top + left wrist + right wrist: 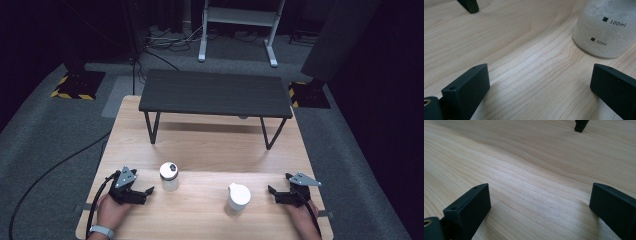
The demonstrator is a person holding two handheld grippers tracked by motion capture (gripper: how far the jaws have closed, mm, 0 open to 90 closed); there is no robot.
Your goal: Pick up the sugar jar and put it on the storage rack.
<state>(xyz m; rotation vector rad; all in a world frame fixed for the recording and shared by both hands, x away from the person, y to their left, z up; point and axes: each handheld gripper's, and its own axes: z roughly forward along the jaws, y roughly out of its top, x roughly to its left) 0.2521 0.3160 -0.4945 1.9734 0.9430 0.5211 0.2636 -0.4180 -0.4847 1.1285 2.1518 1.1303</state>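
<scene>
1. High view: the left tongs (pixel 142 192) are resting on the worktop (pixel 200 145), spread apart, with a jar (pixel 169 176) just beside their tips. The right tongs (pixel 276 192) are lying spread too, a bottle (pixel 237 198) near their tips.
2. Left gripper view: the jaws are standing wide, gripping nothing; the jar (pixel 607 27) is sitting just ahead, toward the right jaw.
3. Right gripper view: the jaws are standing wide over bare worktop (pixel 531 182).

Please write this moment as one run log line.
left gripper: open, beside jar | right gripper: open, beside white bottle | both containers upright on table, untouched
</scene>
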